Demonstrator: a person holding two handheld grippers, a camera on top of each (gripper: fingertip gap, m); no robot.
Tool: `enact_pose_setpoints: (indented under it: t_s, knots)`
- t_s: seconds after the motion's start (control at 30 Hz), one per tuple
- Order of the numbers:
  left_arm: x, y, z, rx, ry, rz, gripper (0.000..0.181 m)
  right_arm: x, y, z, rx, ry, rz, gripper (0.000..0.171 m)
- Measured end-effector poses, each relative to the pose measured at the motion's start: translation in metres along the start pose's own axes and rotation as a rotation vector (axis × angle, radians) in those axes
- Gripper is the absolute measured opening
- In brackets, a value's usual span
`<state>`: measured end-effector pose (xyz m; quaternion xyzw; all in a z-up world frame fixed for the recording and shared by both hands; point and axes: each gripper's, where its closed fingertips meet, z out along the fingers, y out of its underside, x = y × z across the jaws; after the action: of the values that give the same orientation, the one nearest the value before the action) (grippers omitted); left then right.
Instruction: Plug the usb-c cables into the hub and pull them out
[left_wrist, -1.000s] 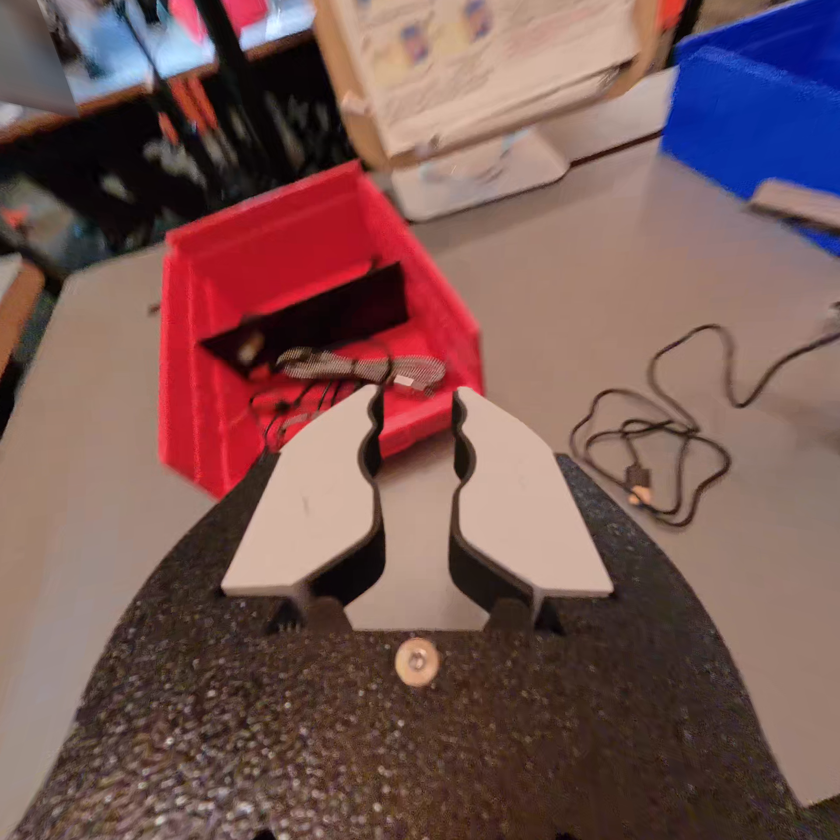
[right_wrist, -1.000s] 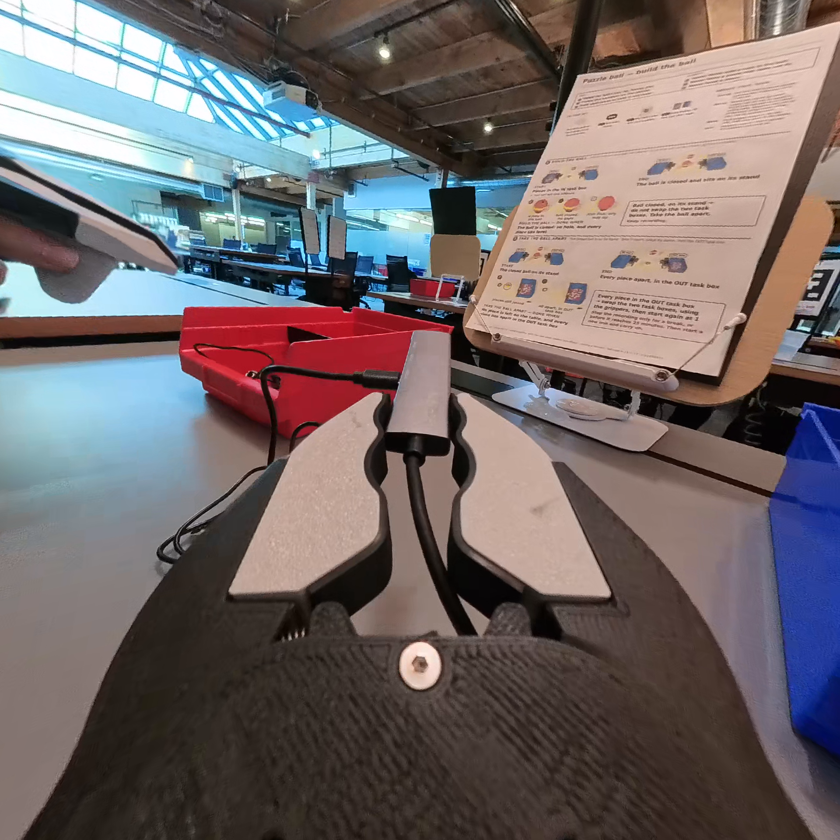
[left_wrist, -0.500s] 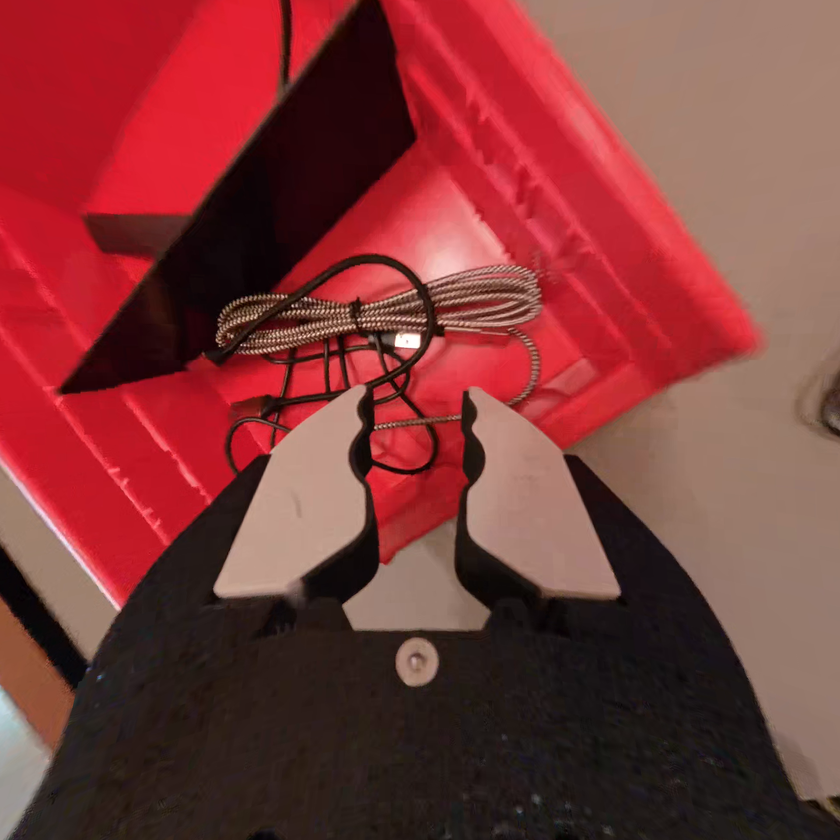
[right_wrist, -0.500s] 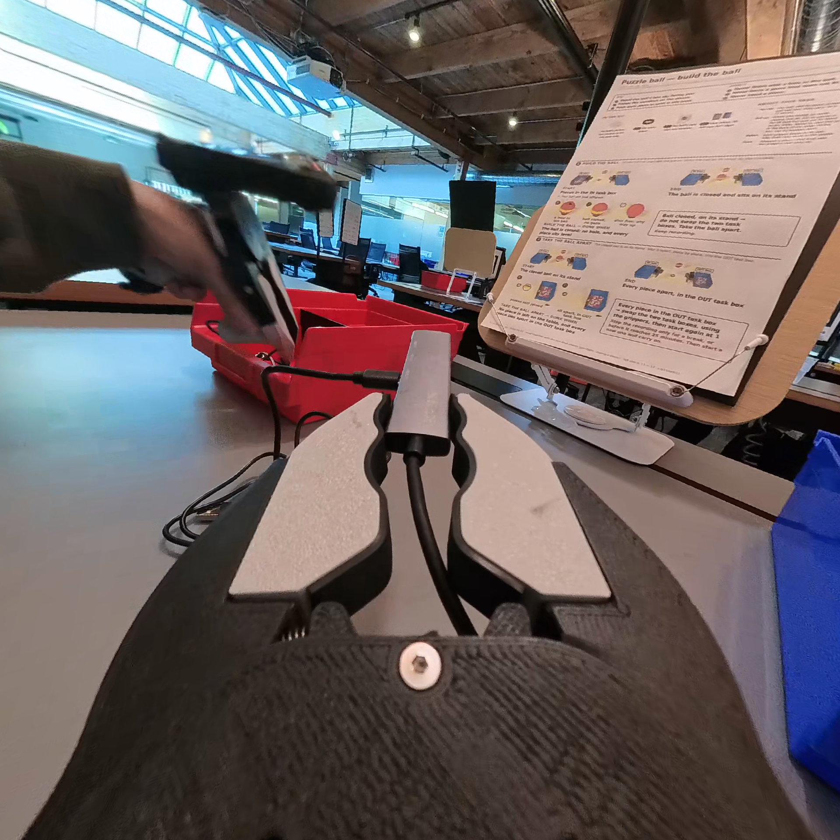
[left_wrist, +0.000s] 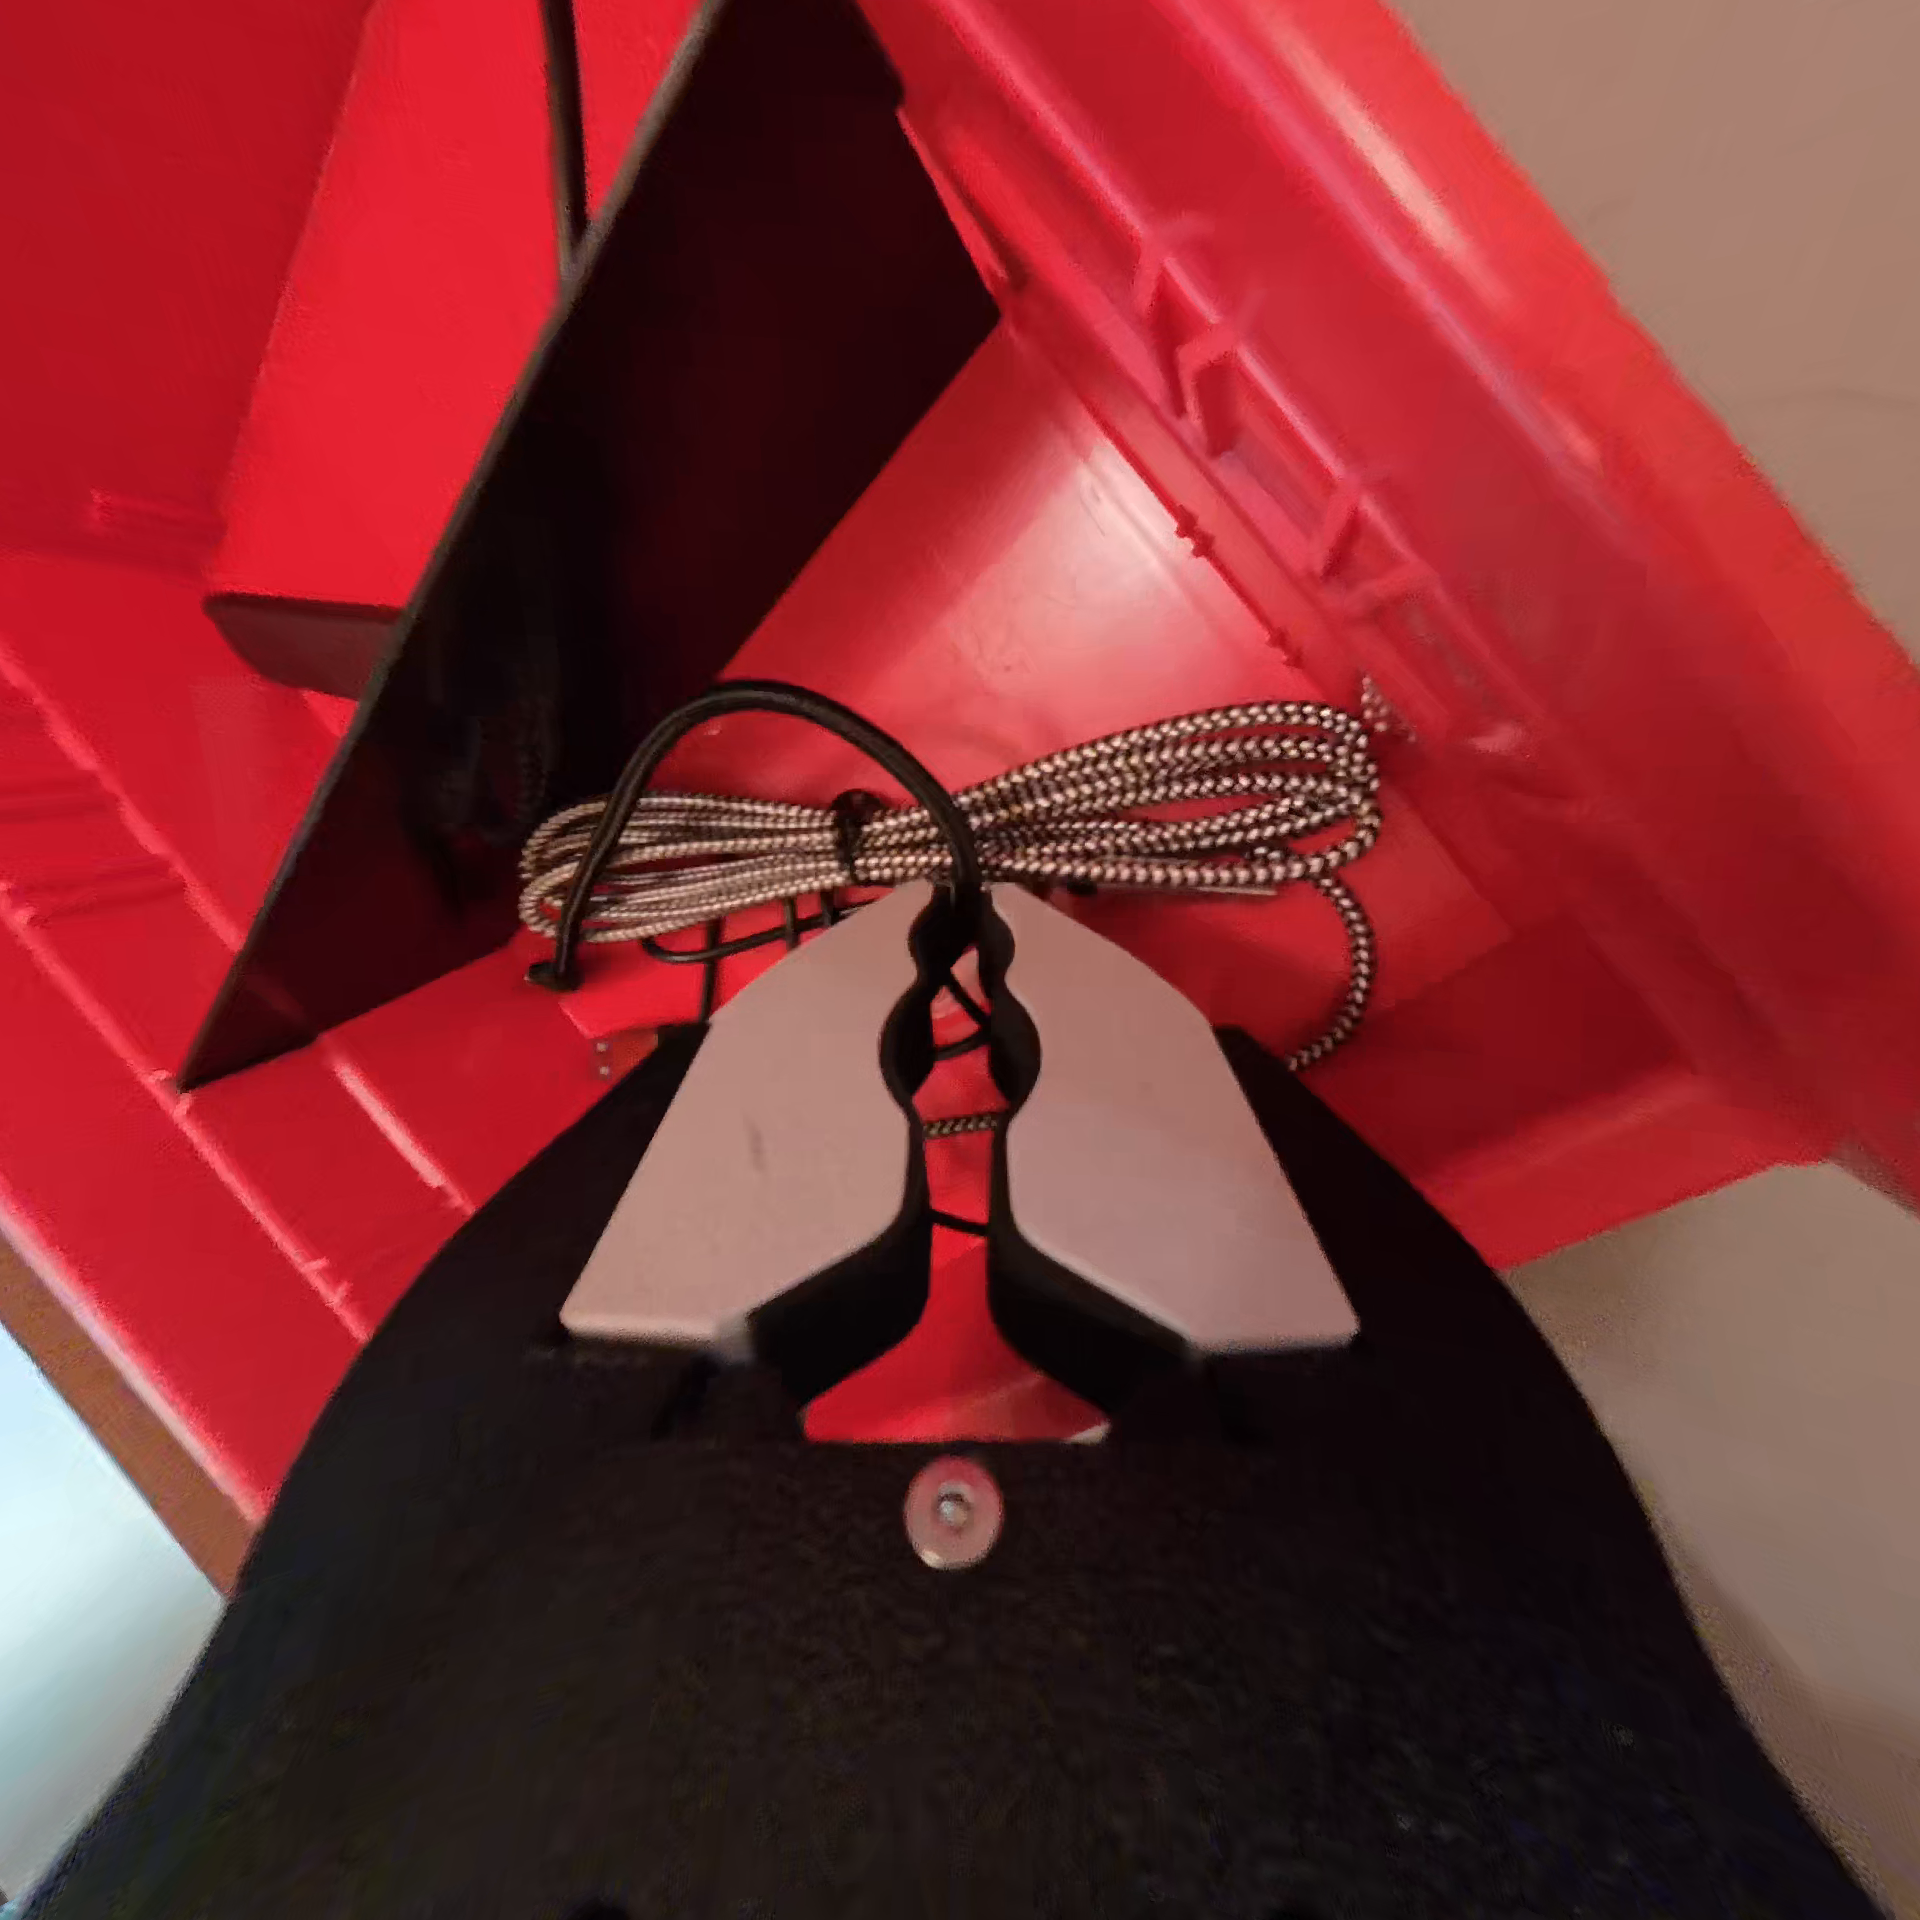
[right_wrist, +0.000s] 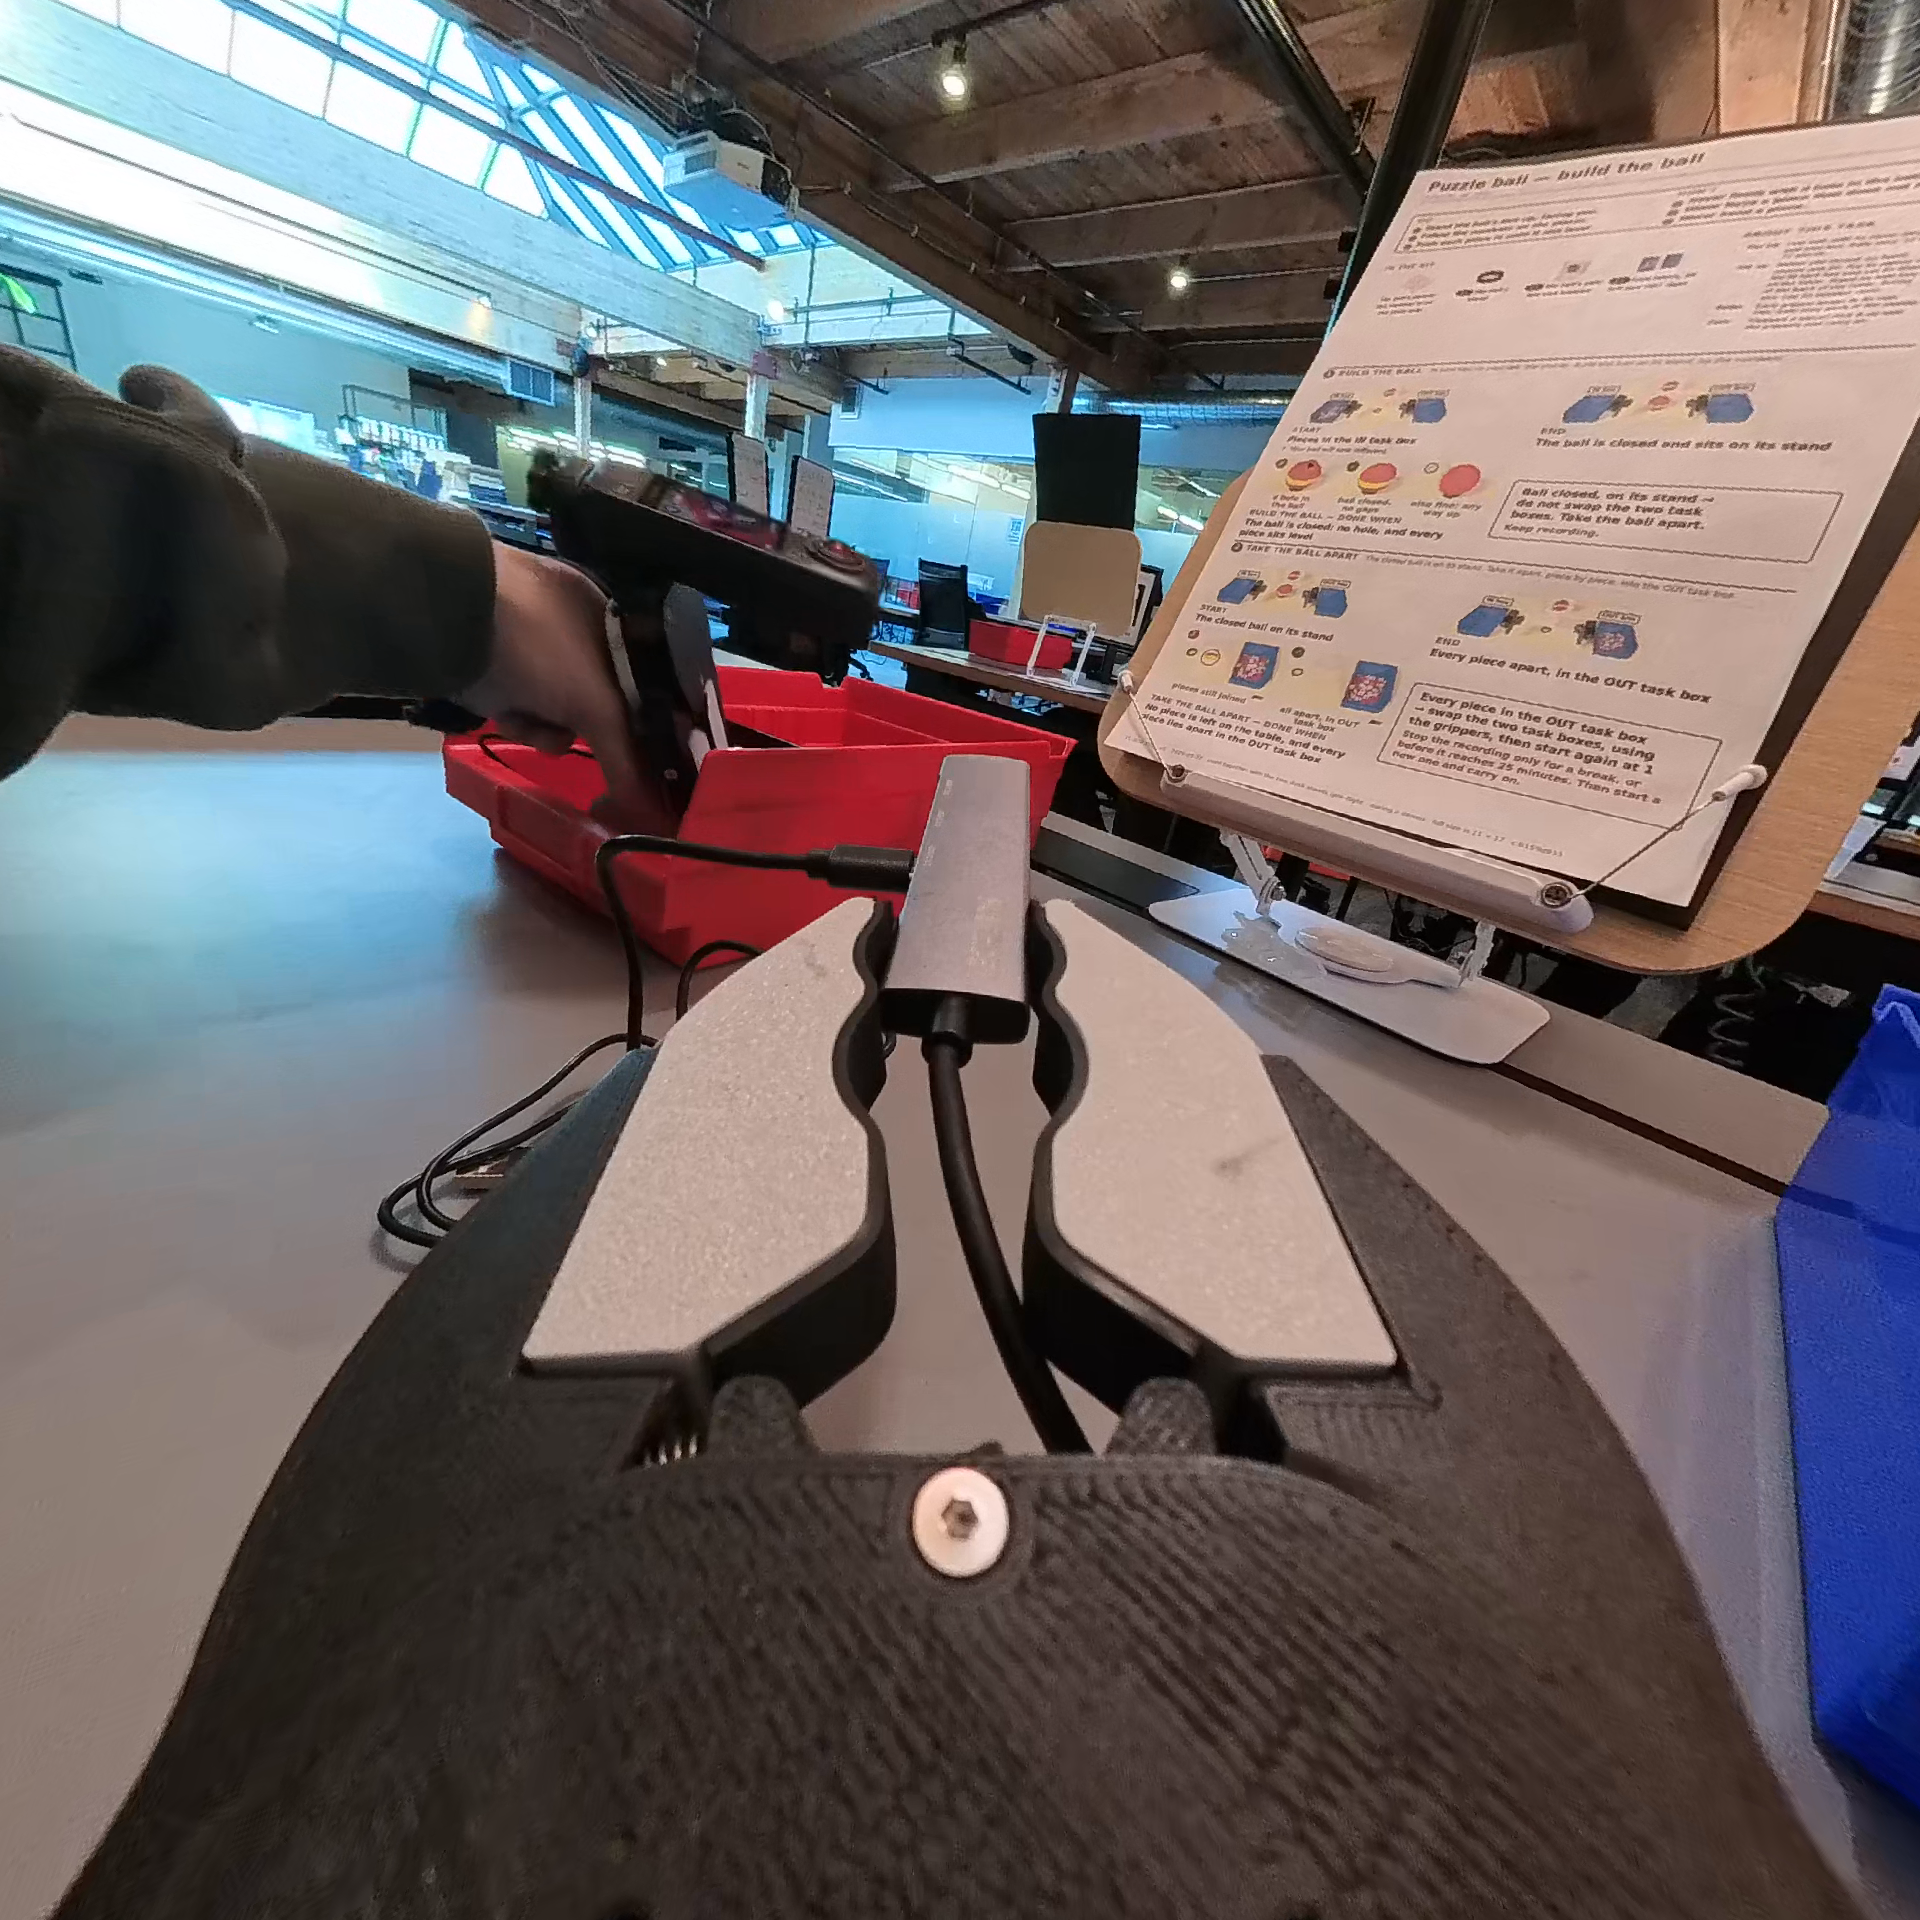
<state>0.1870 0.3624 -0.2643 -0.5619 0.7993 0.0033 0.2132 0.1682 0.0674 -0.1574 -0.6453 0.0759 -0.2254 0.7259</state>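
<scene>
Left jaws: we have the left gripper (left_wrist: 951, 920) nearly pressed together, deep in the red bin (left_wrist: 1226, 436); a thin black cable (left_wrist: 790, 717) runs up between the tips, so we judge it pinched, though blur keeps us from certainty.

Right jaws: our right gripper (right_wrist: 956, 925) is pinching the hub (right_wrist: 971, 883) by its near end, above the bench (right_wrist: 208, 987).

Around the left jaws: a bundled braided cable (left_wrist: 1039, 821) lies just beyond the tips, against the bin's wall, beside a black divider (left_wrist: 644, 540).

Around the right jaws: one black plug (right_wrist: 862, 862) sits in the hub's left side; its cord (right_wrist: 613, 935) drops to the bench and coils near the bin. The hub's own lead (right_wrist: 977, 1195) trails back between the jaws.

Hub axis: its long axis runs straight away from us, along the jaws, far end tilted slightly upward toward the document stand (right_wrist: 1538, 582); the ports face left.

Bench edge: a blue bin (right_wrist: 1860, 1351) sits at the right edge.

Progress: we judge this early. One cable is plugged, the next is being fetched from the bin, and all the unplugging remains.
</scene>
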Motion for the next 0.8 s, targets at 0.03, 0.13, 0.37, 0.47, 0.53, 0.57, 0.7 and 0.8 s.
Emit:
enact_pose_setpoints:
  t_s: [0.03,0.13,0.37,0.47,0.53,0.57,0.7,0.8]
  knots:
    - [-0.003,-0.001,-0.004,0.022,-0.016,0.005,0.004,0.000,0.000,0.000,0.003,0.000,-0.001,0.025]
    - [-0.021,-0.009,-0.033,0.127,-0.070,-0.042,0.003,0.000,0.000,0.000,0.002,0.000,0.000,0.025]
    - [-0.038,-0.051,-0.190,0.676,-0.004,-0.217,0.003,0.000,0.000,0.000,0.002,0.004,-0.005,0.025]
    - [-0.017,-0.062,-0.264,0.916,0.059,-0.187,0.003,0.005,-0.002,-0.002,0.018,0.023,0.014,0.025]
    - [0.014,-0.063,-0.299,1.029,0.181,-0.120,0.003,0.009,-0.003,-0.004,0.032,0.041,0.025,0.025]
    - [0.035,-0.062,-0.310,1.073,0.269,-0.079,0.003,0.013,-0.003,-0.005,0.033,0.056,0.027,0.025]
    - [0.122,-0.037,-0.303,1.126,0.575,0.144,0.004,0.030,-0.003,-0.013,0.040,0.127,0.043,0.025]
    - [0.168,-0.011,-0.258,1.118,0.697,0.242,0.003,0.044,-0.002,-0.019,0.041,0.176,0.063,0.025]
